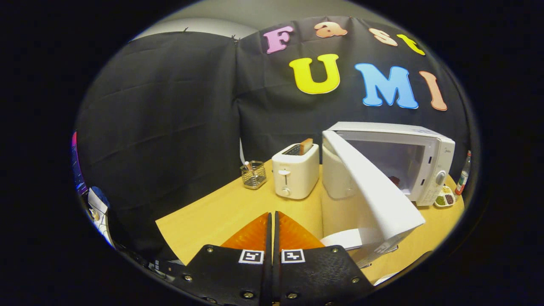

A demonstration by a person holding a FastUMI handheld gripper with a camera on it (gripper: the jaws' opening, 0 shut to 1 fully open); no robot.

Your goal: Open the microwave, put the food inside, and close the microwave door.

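Two fingers (273,221) pressed together, no gap, nothing held between them; each carries a square black-and-white marker tag near its base. No brand text readable: microwave (395,163) has a small logo on its control panel, too small to read; bottle (463,174) label also unreadable. Surface: light wooden desk (212,212), black cloth booth wall (170,119) behind, pale wall above it. Microwave sits beyond the fingers and to their right, long axis running across the desk, cavity facing toward the fingers. Its door (374,191) is swung wide open, hinged on the left, free edge reaching out just right of the fingertips. A small dark red item, likely the food (394,180), lies inside the cavity, partly hidden by the door. White toaster (295,170) with a slice (306,145) sticking up stands straight ahead of the fingers, just left of the microwave. Wire basket (253,174) left of the toaster. Small tray of snacks (445,198) and the bottle beside the microwave's right end.
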